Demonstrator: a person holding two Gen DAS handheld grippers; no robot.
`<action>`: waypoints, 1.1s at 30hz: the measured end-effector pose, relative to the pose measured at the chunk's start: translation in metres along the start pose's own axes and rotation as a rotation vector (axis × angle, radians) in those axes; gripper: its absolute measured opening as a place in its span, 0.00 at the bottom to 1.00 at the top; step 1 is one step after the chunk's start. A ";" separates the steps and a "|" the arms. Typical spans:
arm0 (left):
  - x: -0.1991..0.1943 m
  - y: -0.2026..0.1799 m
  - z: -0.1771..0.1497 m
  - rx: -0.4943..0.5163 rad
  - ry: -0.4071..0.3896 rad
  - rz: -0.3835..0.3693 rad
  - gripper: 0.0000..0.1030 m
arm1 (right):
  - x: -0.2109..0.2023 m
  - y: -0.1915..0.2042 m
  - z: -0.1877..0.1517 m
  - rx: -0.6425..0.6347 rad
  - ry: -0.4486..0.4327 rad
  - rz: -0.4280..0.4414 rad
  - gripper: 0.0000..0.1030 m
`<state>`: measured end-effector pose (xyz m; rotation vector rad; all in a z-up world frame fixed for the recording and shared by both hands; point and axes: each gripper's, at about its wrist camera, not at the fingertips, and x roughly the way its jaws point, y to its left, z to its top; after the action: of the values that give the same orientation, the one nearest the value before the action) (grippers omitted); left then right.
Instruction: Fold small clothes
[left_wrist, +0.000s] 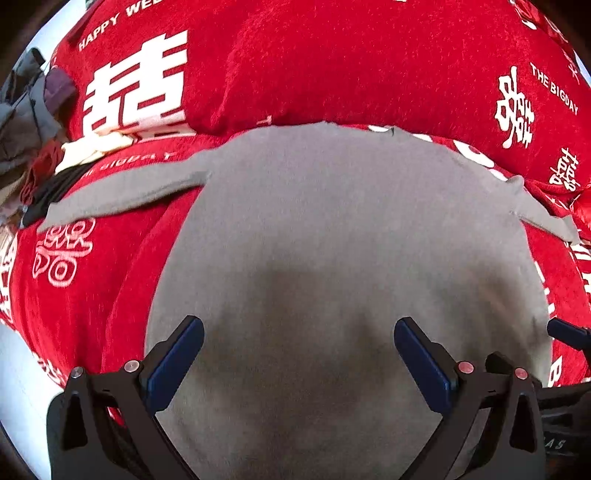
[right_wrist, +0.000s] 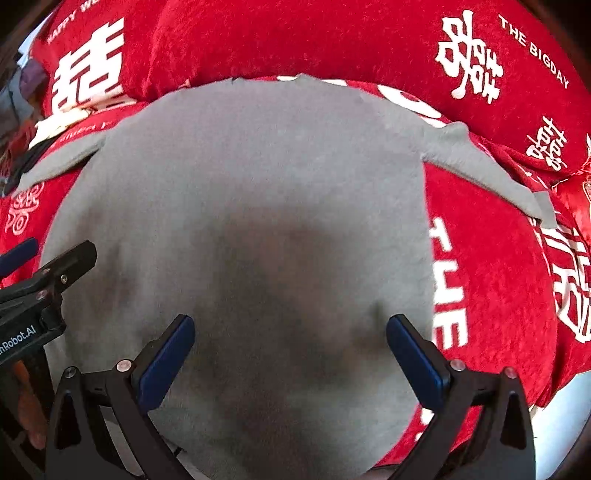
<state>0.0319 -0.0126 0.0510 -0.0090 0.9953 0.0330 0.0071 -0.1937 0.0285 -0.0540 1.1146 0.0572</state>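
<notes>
Nearby: heap of clothes (left_wrist: 33, 122) at far left, a red pillow (left_wrist: 332, 62) behind the garment.
Surface: red blanket (left_wrist: 92, 280) with white lettering.
Garment: one grey long-sleeved top (left_wrist: 332, 221) — flat, both sleeves out.
Left claw (left_wrist: 299, 354): spread wide, holding nothing.
Right claw (right_wrist: 290, 350): likewise spread, empty — over the top.

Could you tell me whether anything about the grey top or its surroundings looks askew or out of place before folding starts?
Nothing much stands out. The grey top lies spread flat on the red blanket, sleeves out to both sides. Only the right sleeve's cuff looks slightly turned over. Both grippers, left and right, are open above it.
</notes>
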 end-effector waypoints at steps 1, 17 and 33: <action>0.000 -0.002 0.006 0.003 0.000 -0.001 1.00 | 0.000 -0.004 0.003 0.009 0.002 0.000 1.00; 0.024 -0.087 0.085 0.129 -0.012 -0.041 1.00 | -0.001 -0.085 0.076 0.120 -0.033 -0.012 1.00; 0.073 -0.170 0.122 0.218 0.046 -0.059 1.00 | 0.034 -0.176 0.099 0.268 -0.052 -0.035 1.00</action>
<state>0.1796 -0.1777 0.0551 0.1609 1.0395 -0.1301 0.1234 -0.3616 0.0439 0.1671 1.0612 -0.1215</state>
